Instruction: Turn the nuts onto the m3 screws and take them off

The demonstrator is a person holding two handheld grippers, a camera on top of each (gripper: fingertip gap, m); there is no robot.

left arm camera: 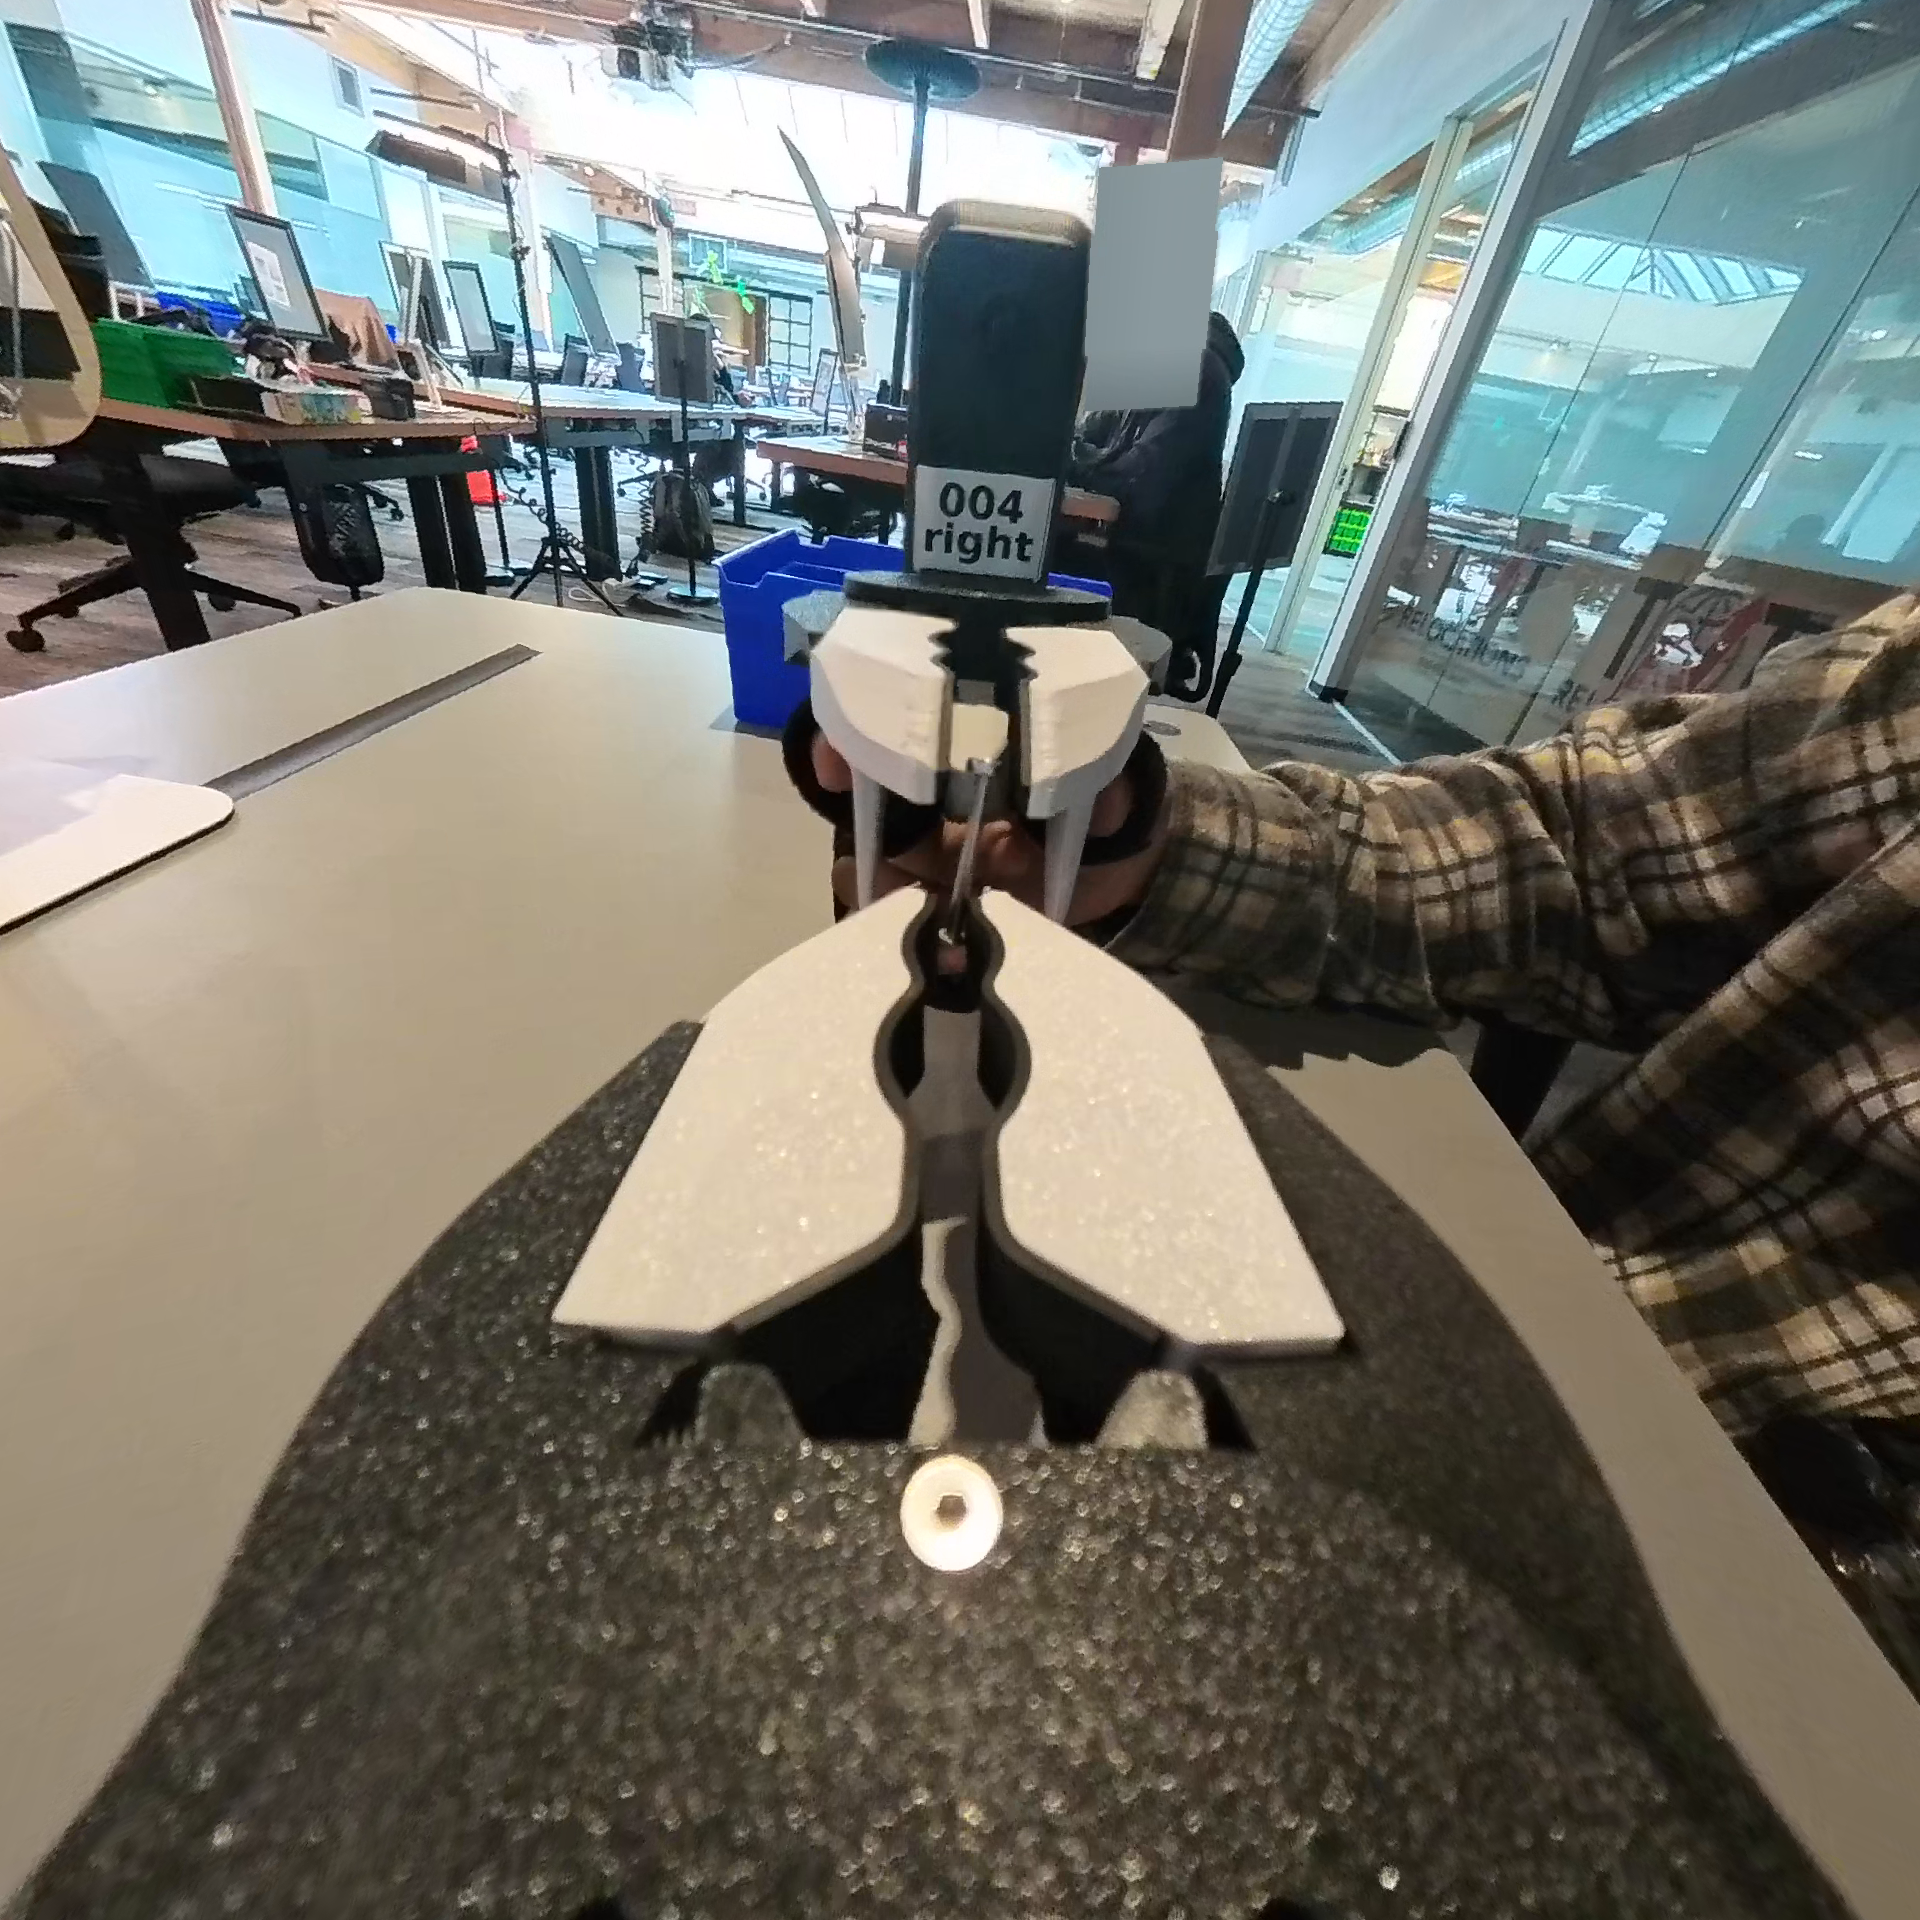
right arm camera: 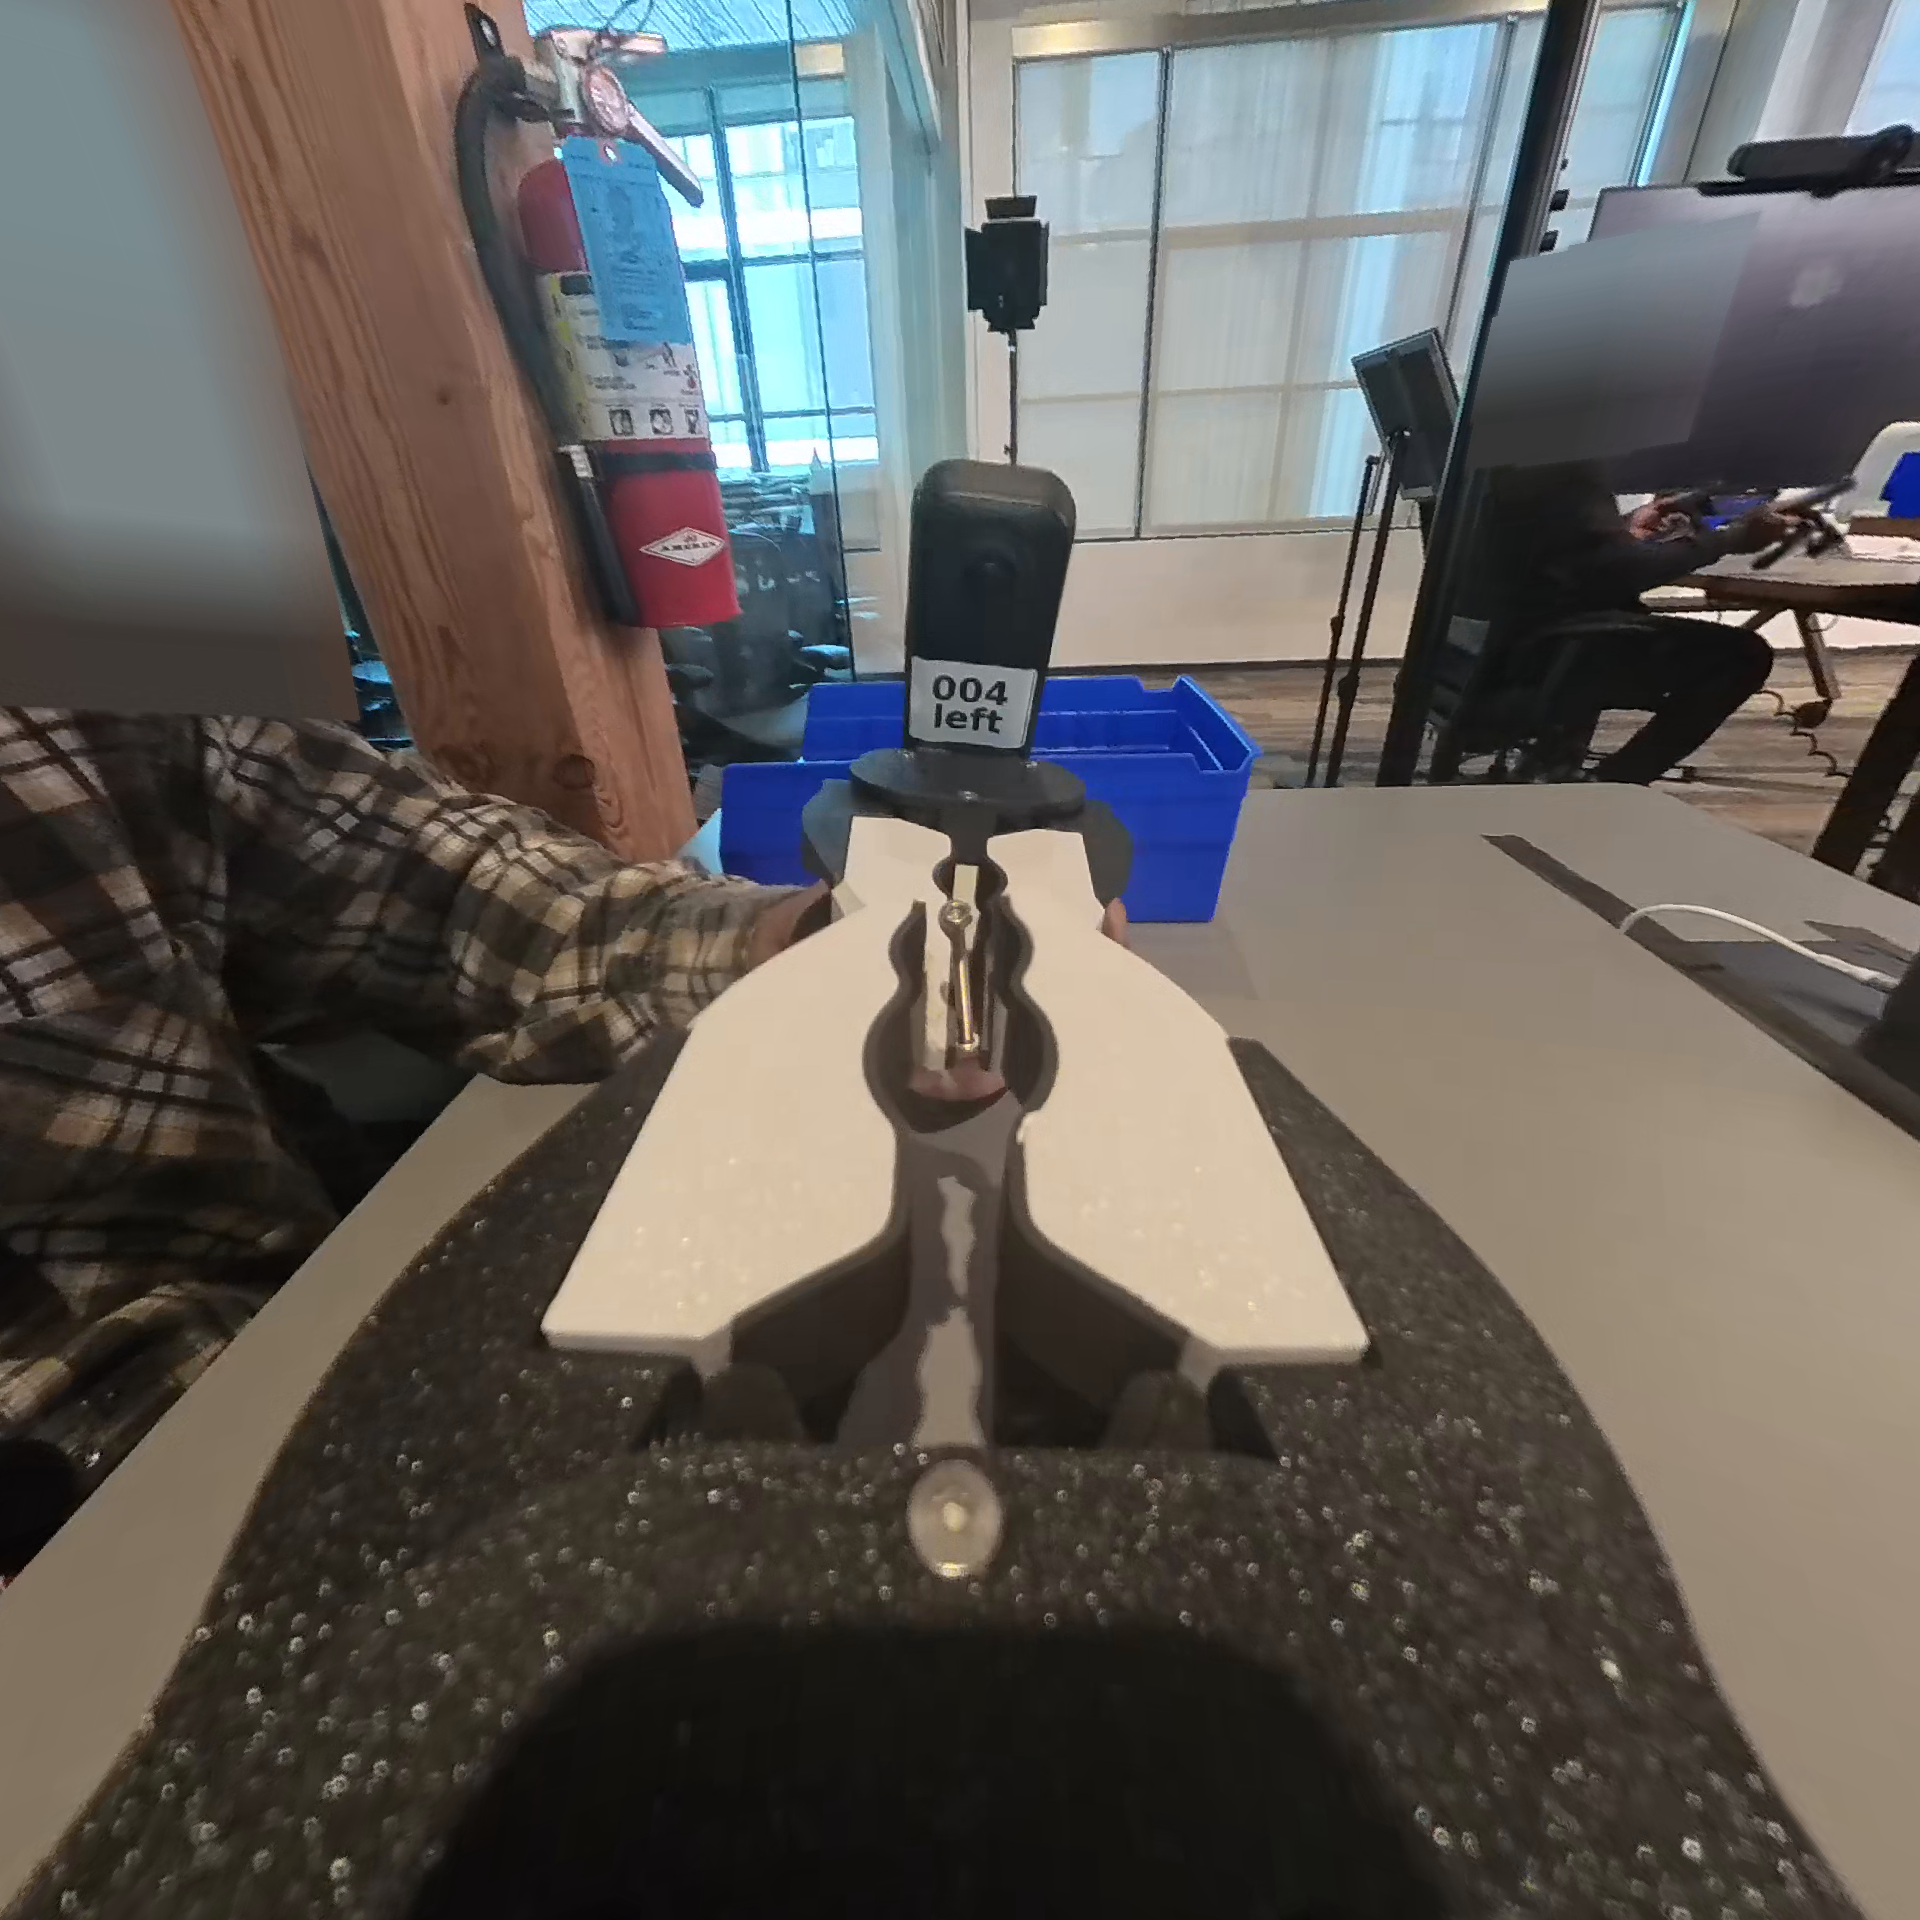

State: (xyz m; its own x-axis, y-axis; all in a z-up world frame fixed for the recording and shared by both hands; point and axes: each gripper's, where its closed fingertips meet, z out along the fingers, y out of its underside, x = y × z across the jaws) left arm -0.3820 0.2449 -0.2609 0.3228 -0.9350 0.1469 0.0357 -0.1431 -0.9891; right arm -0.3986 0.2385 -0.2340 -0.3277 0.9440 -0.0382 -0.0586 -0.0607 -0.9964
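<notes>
We hold the thin, stiff m3 screw (left arm camera: pixel 961 852) above the bench (left arm camera: pixel 364 935), left claw (left arm camera: pixel 951 935) pinching the nut (right arm camera: pixel 954 918) end, right claw (right arm camera: pixel 961 1049) pinching the other; tiny and slippery, it needs a light, firm tip grip.

wrist cams face each other, close | share screw (left arm camera: pixel 961 873), grey table (left arm camera: pixel 364 883)

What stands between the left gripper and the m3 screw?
Nothing visible does. The screw runs straight from the right gripper to the left gripper, which is closed on its near end above the table.
</notes>
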